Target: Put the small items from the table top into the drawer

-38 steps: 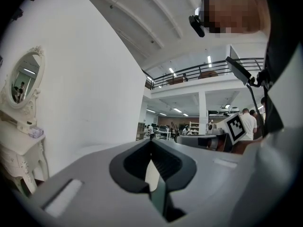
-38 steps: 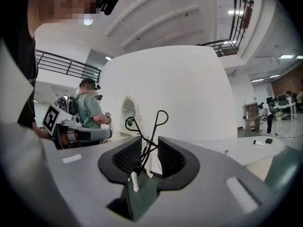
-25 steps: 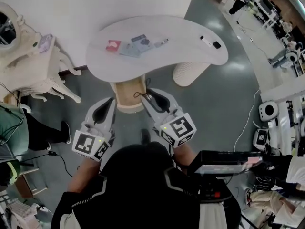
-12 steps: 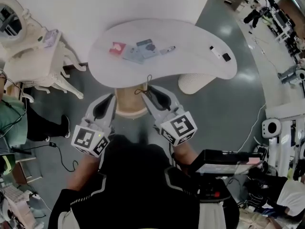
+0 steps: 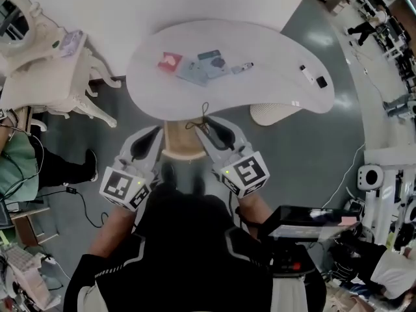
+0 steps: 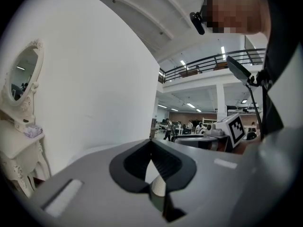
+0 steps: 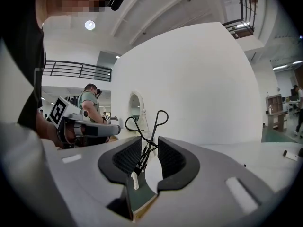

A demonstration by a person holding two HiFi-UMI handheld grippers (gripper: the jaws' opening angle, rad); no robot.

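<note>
**Head view.** The table [image 5: 273, 44] is white and curved. Lying on it are a red card [image 5: 169, 61], flat grey-blue packets [image 5: 195, 72] beside the card and a short stick [image 5: 242, 67]. Two small pieces [image 5: 303, 71] sit well apart at the table's right end. Both grippers hang just off the table's near edge. The right gripper [image 5: 207, 123] carries an eyelash curler [image 5: 205, 111], whose loop handles reach the table's rim. My guess is that it has been lifted and is waiting to go into the drawer. The left gripper [image 5: 148, 135] looks empty and is probably kept free for the drawer. A beige block [image 5: 181, 142] sits under the near edge of the table. I cannot tell whether it is the drawer unit or a table leg, and no drawer front or handle is visible.

**Left gripper view.** The left gripper [image 6: 152, 148] has its jaws closed together at the tips with nothing between them. It points at a blank wall, and neither the table top nor any of the items shows. A mirror stand [image 6: 21, 86] is partly cut off at the left.

**Right gripper view.** The right gripper [image 7: 150, 148] has its jaws partly closed, clamping the eyelash curler [image 7: 147, 131] low on its body. The handles stand upright above the jaws, which gives a steady hold for carrying. The curler's lower end is hidden deep between the jaws. Only a sliver of the table's right end is visible, and the drawer is out of sight.
</note>
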